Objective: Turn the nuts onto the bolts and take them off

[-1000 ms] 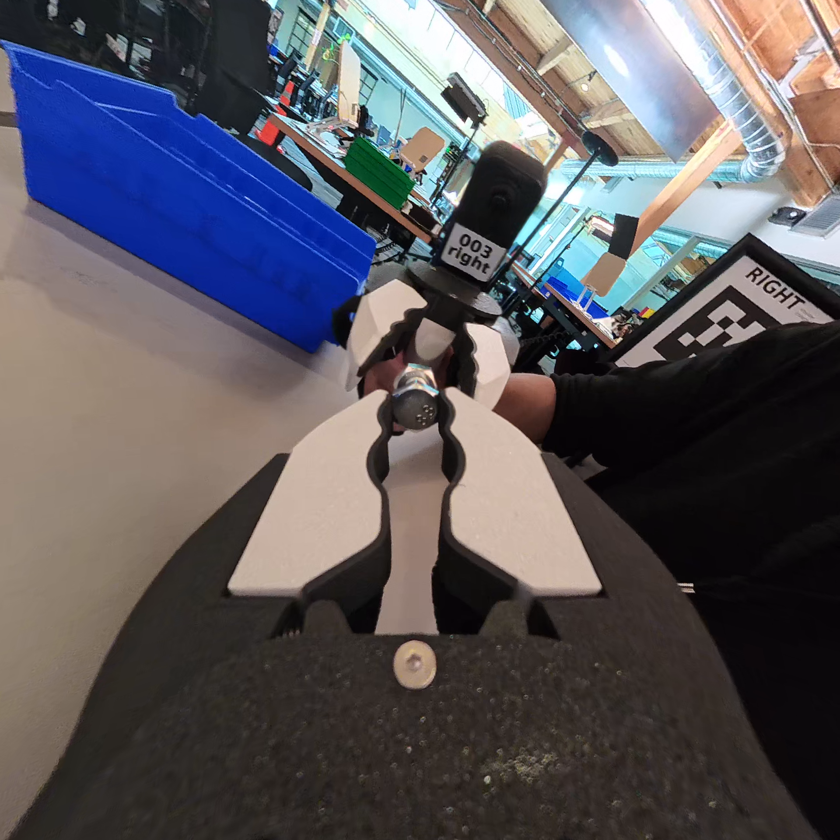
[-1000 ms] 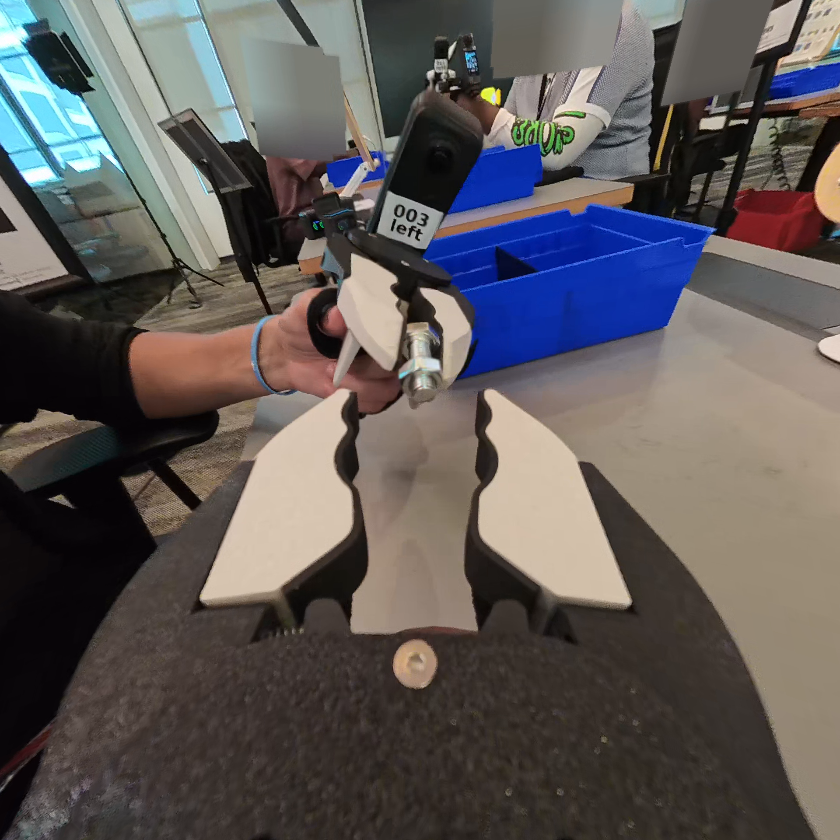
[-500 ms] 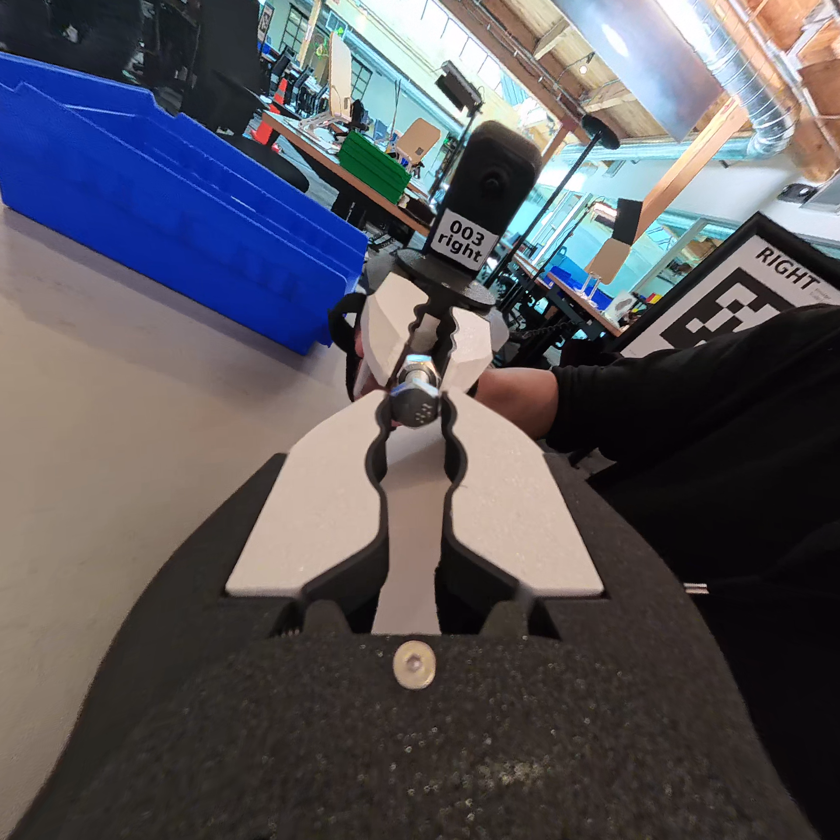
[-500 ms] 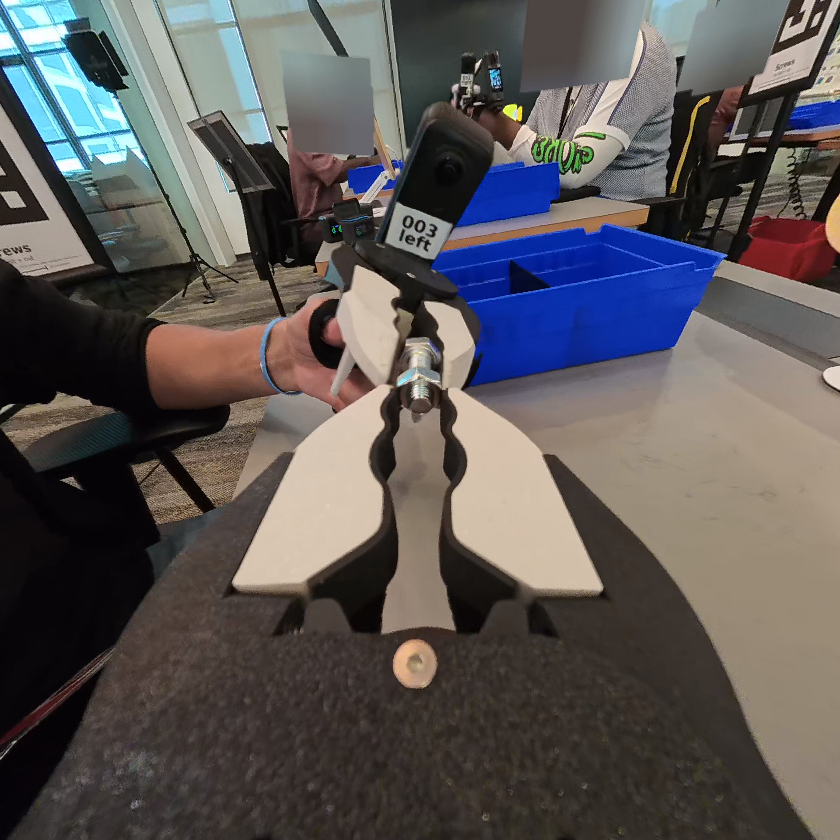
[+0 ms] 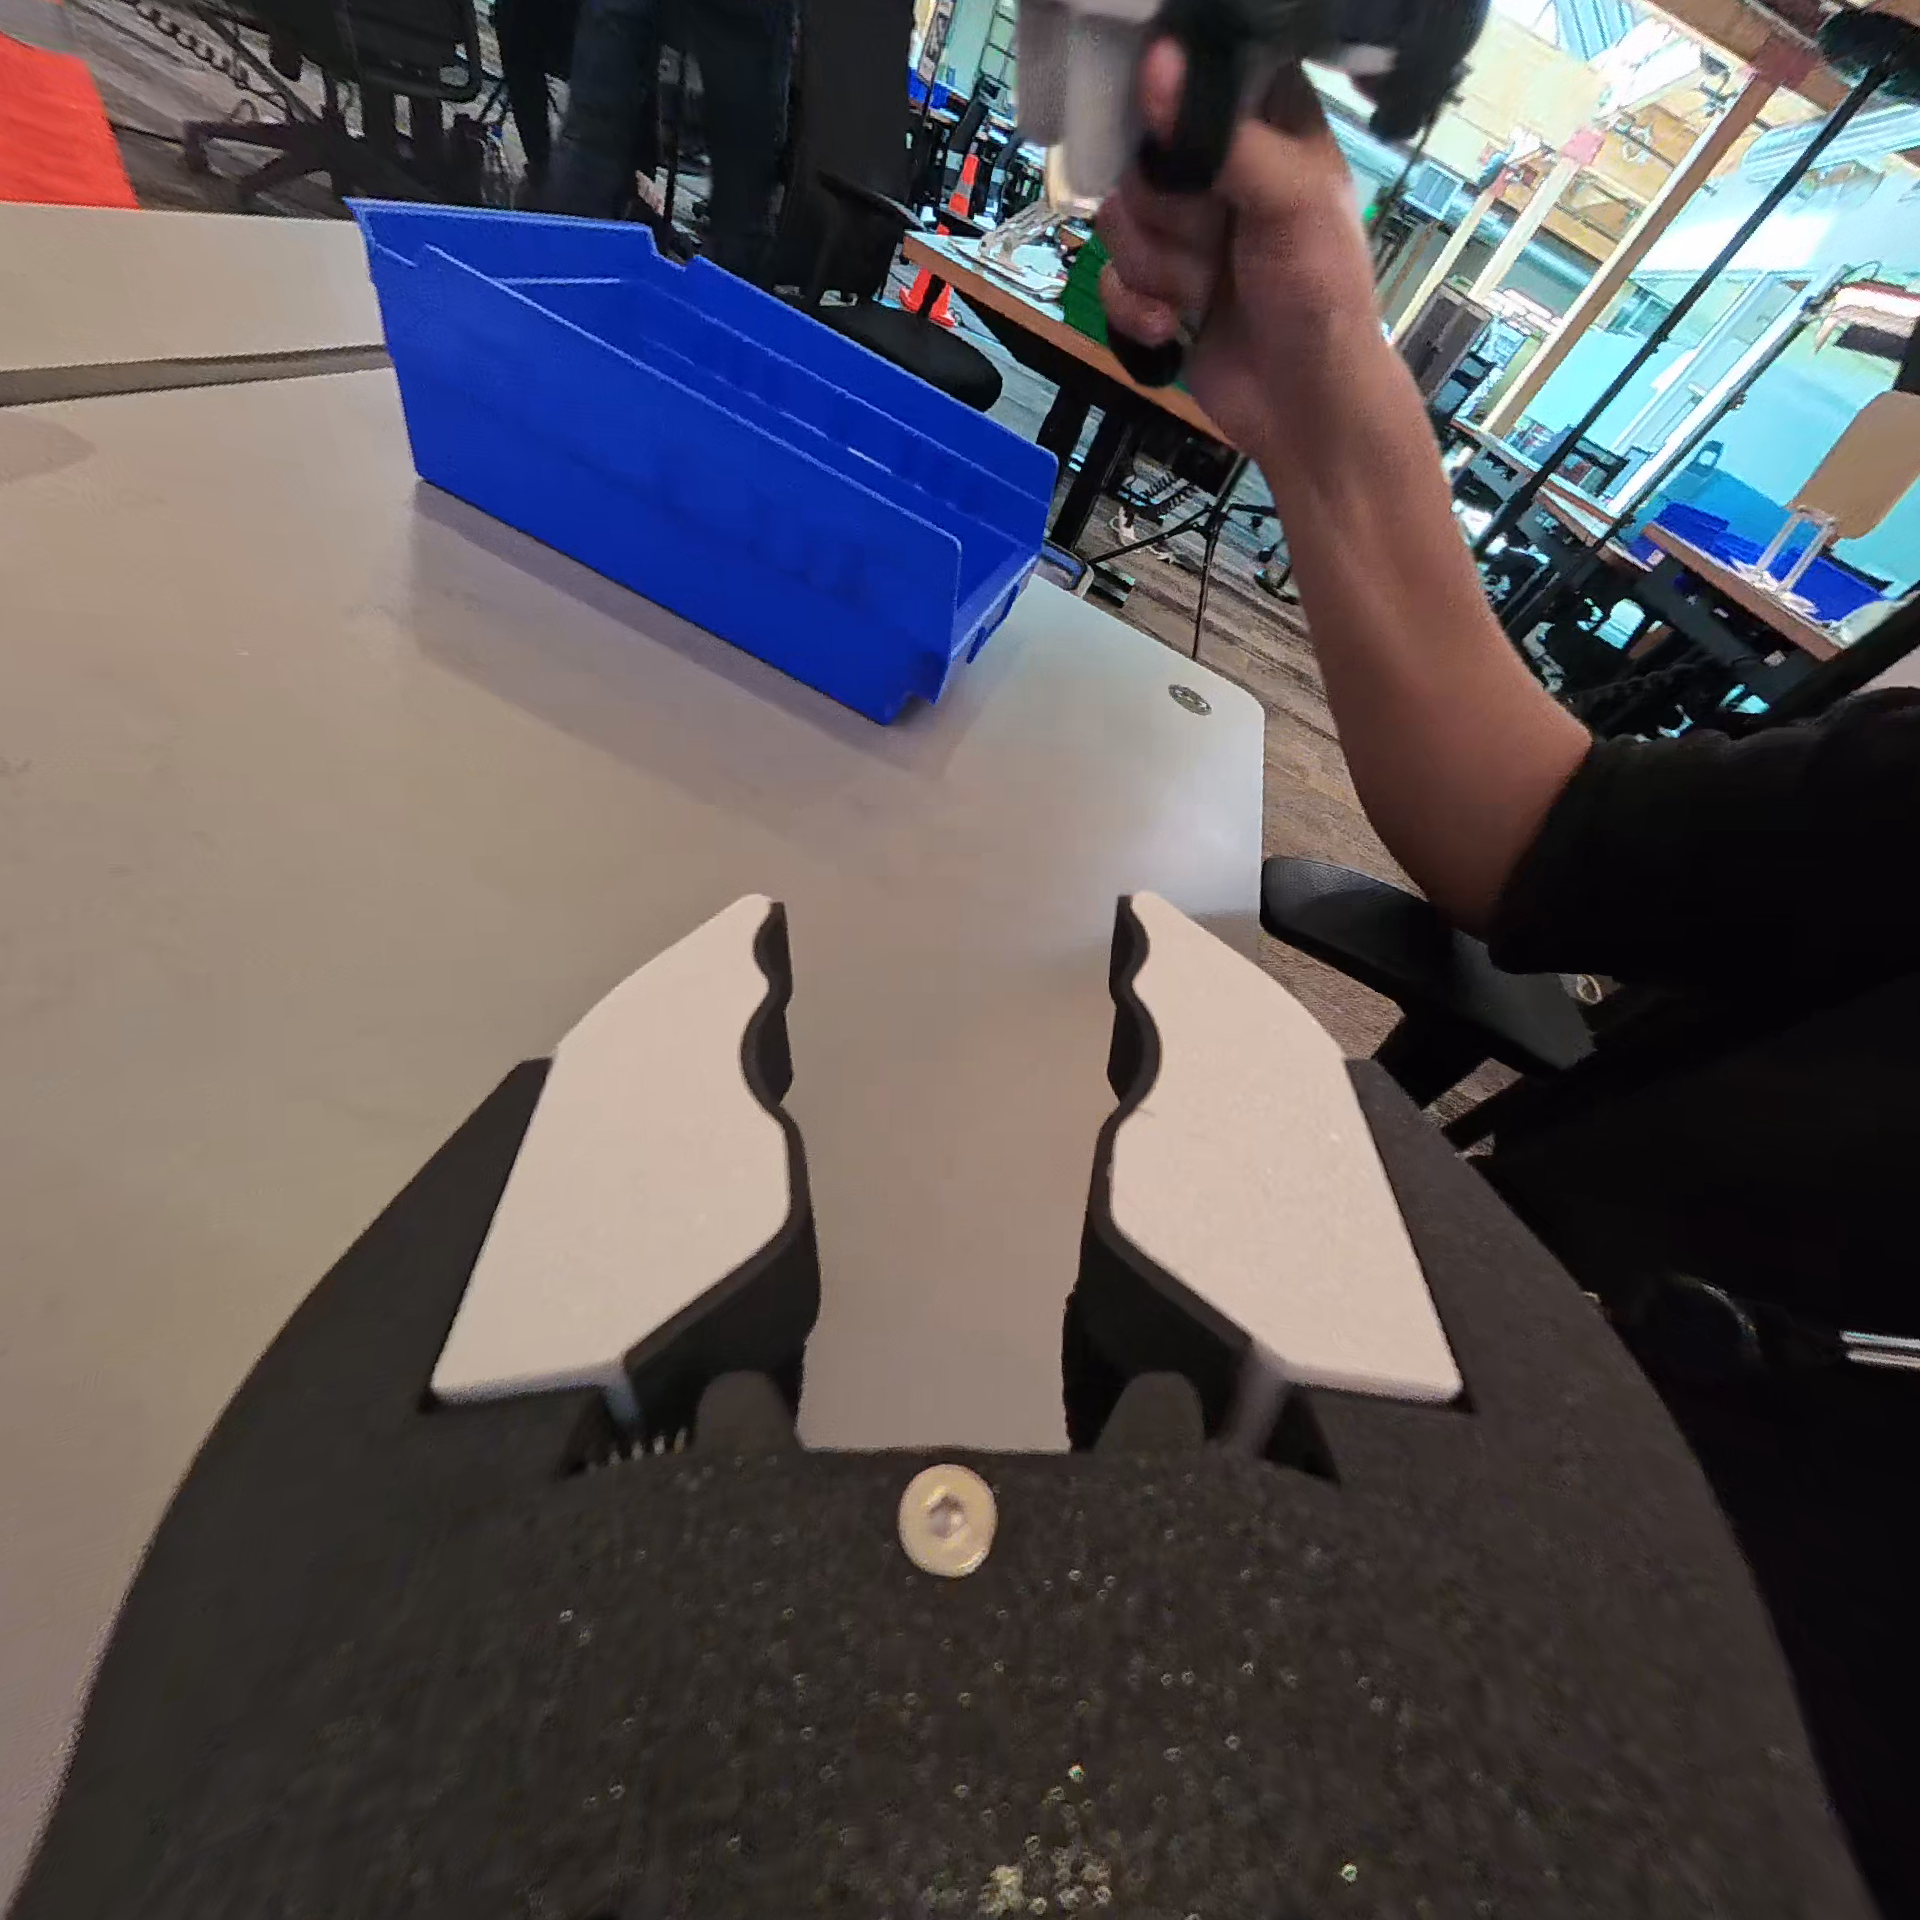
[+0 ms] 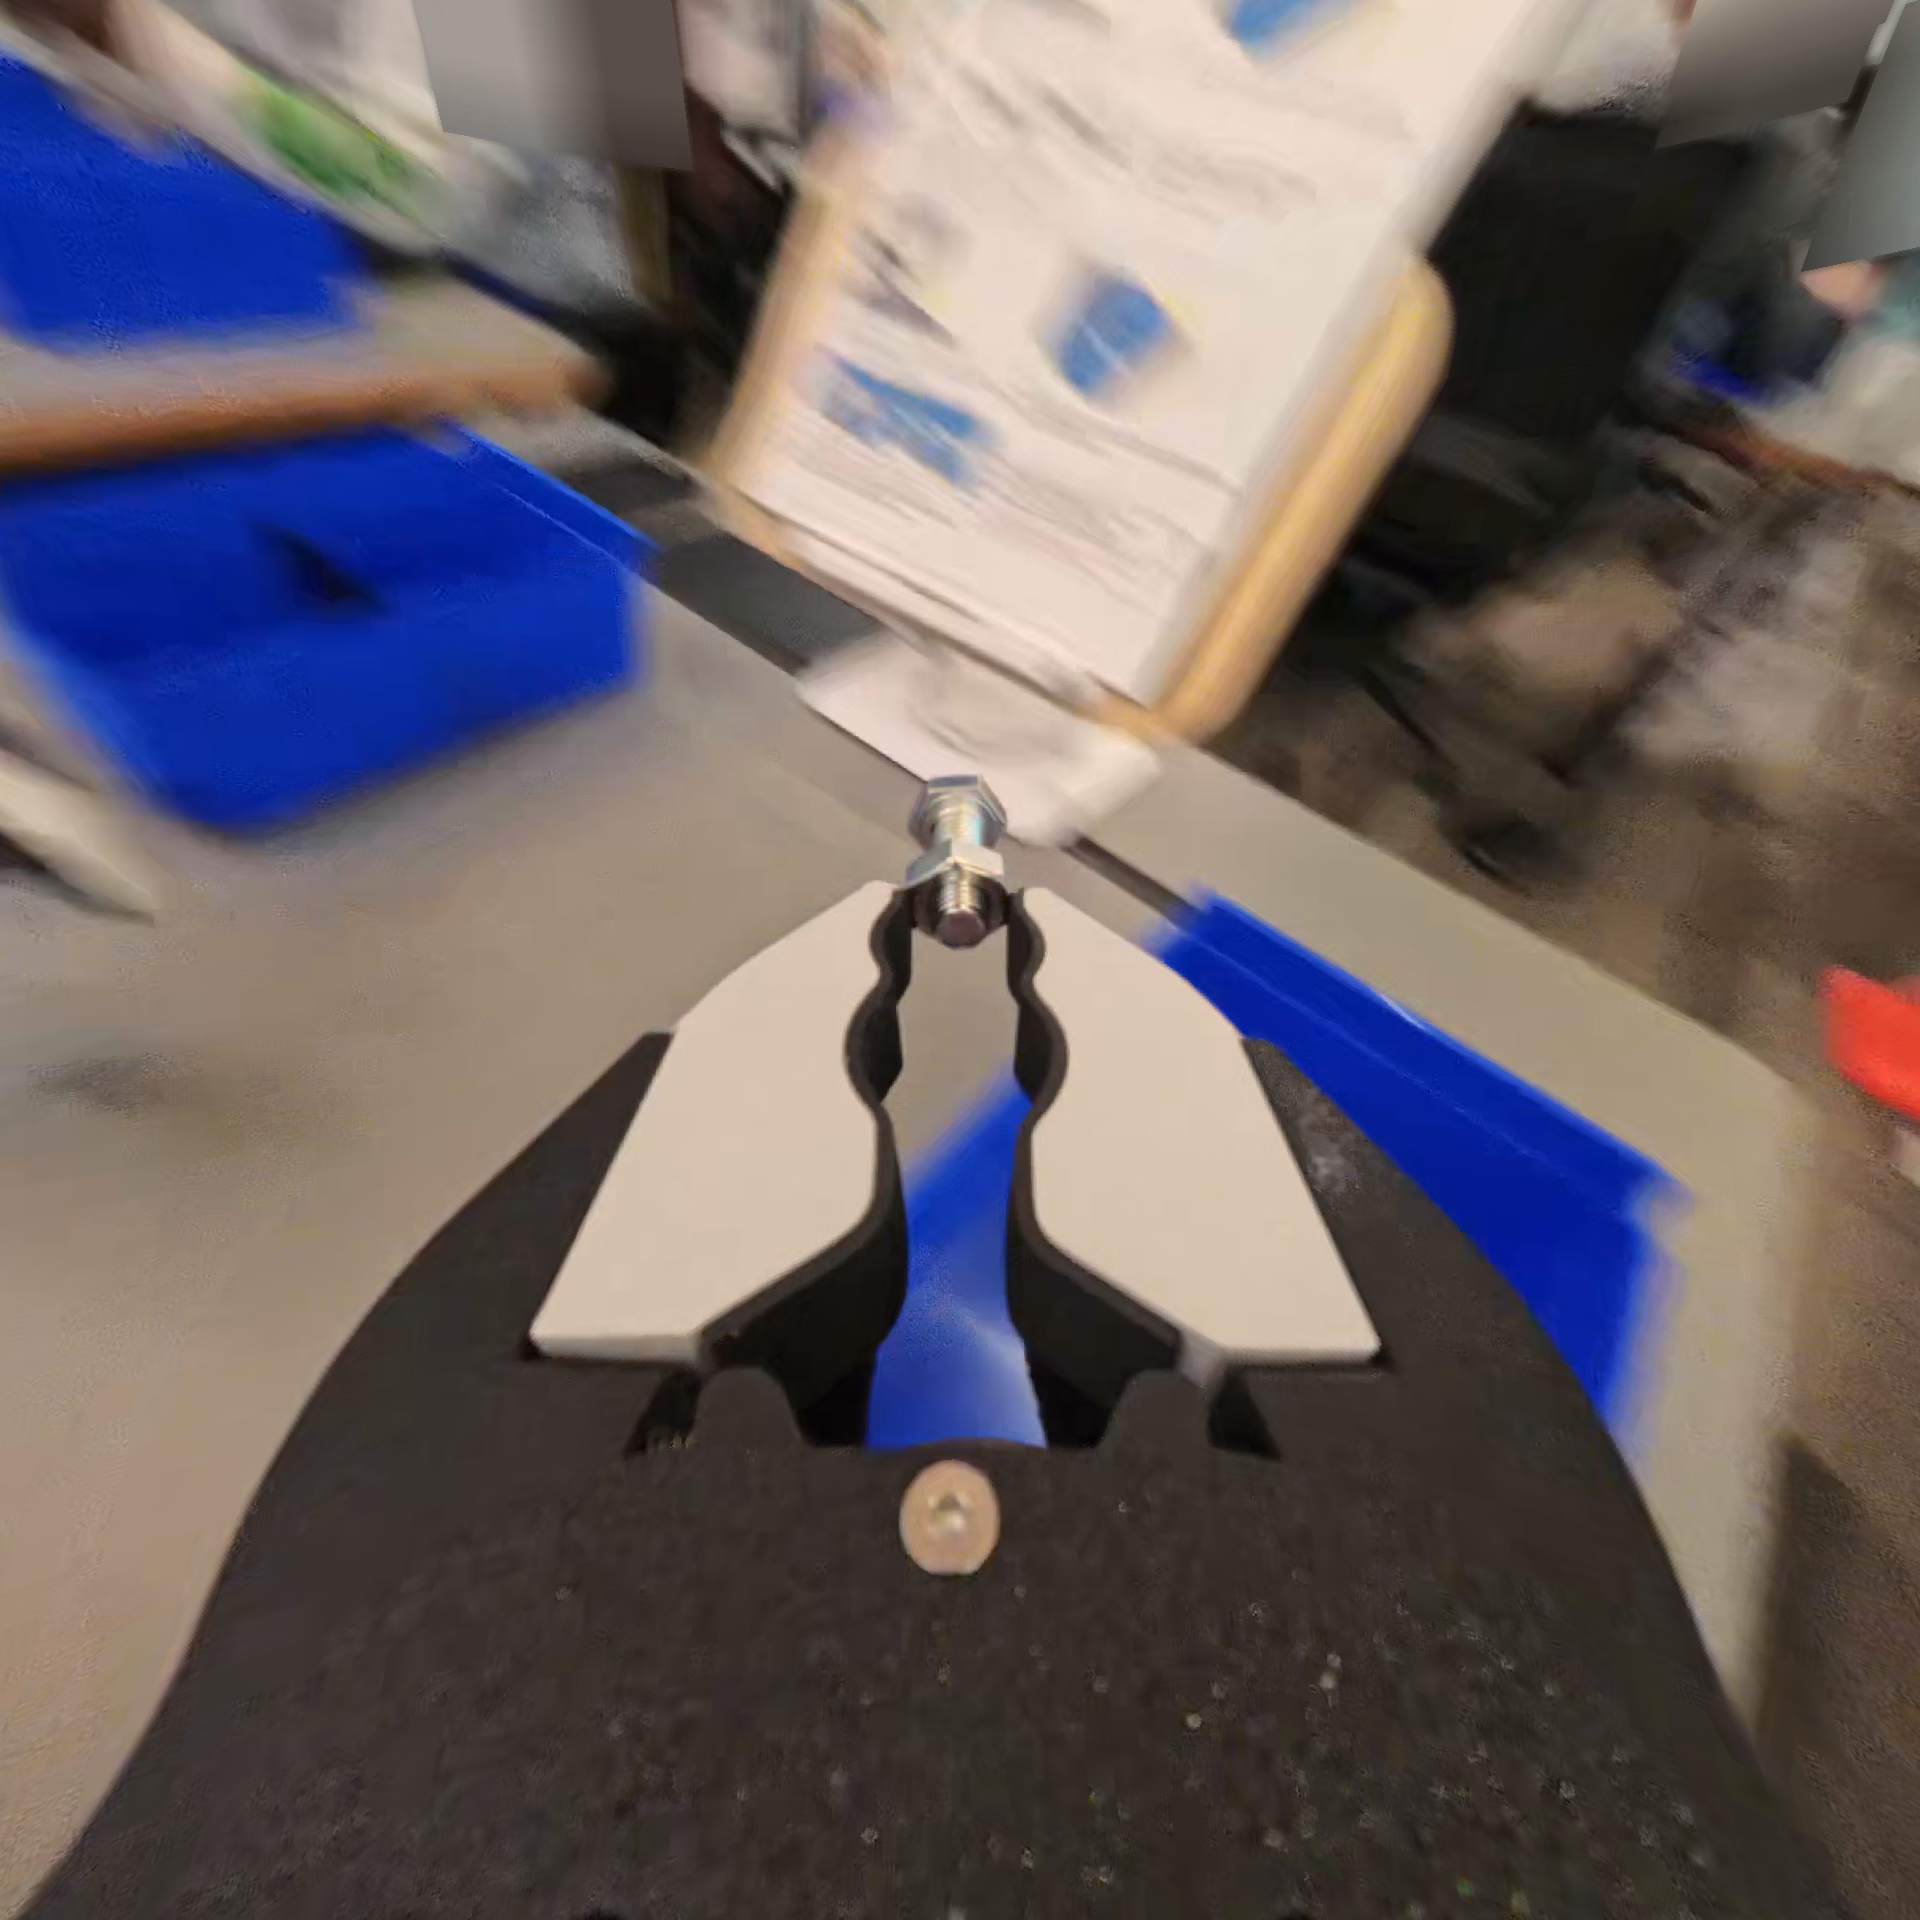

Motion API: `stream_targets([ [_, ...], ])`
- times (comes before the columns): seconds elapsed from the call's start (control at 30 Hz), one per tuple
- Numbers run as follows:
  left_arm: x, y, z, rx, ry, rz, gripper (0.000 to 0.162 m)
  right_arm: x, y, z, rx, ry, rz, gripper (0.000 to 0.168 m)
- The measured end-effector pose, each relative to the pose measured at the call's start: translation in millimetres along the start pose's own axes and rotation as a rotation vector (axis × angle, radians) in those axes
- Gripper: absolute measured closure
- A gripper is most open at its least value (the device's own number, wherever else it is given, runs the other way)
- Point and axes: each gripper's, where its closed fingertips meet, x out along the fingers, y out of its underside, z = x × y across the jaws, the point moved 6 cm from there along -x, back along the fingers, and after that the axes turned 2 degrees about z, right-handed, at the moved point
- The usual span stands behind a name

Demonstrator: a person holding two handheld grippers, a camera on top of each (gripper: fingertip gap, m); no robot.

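Between the right gripper (image 6: 954,914) fingers, closed on its threaded end, sat the bolt (image 6: 954,868), nut (image 6: 951,862) part-way up the thread. Left gripper (image 5: 948,997) fingers were wide, empty, over bare table (image 5: 260,831). Nut on; removal likely pending. Blue bin (image 5: 707,468) beyond. Background sheet too blurred to read.

I see an open workshop or lab. Rows of worktables (image 5: 1049,301), blue parts bins (image 5: 707,499) and office chairs (image 5: 914,353) fill it. Bare timber beams (image 5: 1662,197) run overhead.
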Motion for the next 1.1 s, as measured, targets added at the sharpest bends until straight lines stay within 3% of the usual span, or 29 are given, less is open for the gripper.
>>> stream_targets([
  [0.1, 4, 1, -1, -0.020, 0.028, 0.001, 0.105, 12, 57, -54, 0.081, 0.185, 0.347, 0.151],
  [0.27, 6, 1, -3, -0.030, 0.047, 0.002, 0.107, 60, 156, -73, 0.233, 0.193, 0.788, 0.150],
  [0.37, 8, 4, -4, -0.021, 0.044, 0.023, 0.107, 74, 178, -75, 0.254, 0.205, 0.905, 0.150],
  [0.53, 10, 8, -4, 0.002, 0.028, 0.049, 0.107, 79, 180, -76, 0.273, 0.225, 0.940, 0.149],
  [0.6, 11, 9, -3, -0.007, 0.034, 0.054, 0.107, 80, 179, -78, 0.268, 0.236, 0.918, 0.148],
  [0.67, 12, 9, -2, -0.019, 0.044, 0.050, 0.107, 75, 176, -81, 0.247, 0.253, 0.898, 0.125],
  [0.7, 12, 9, -1, -0.024, 0.046, 0.052, 0.107, 69, 169, -82, 0.238, 0.256, 0.882, 0.122],
  [0.8, 10, 10, 0, -0.018, 0.035, 0.052, 0.107, 36, 119, -82, 0.230, 0.268, 0.712, 0.115],
  [0.87, 9, 10, 2, -0.004, 0.009, 0.052, 0.107, 11, 69, -66, 0.179, 0.231, 0.485, 0.117],
  [0.97, 3, 7, 5, 0.011, -0.064, 0.028, 0.108, -7, 18, -9, 0.146, 0.053, 0.071, 0.121],
  [1.03, -3, 5, 6, 0.004, -0.129, -0.006, 0.108, 0, 19, 49, 0.218, -0.171, -0.115, 0.121],
  [1.1, -11, 8, 6, 0.013, -0.210, -0.033, 0.109, 14, 43, 111, 0.321, -0.399, -0.215, 0.118],
])
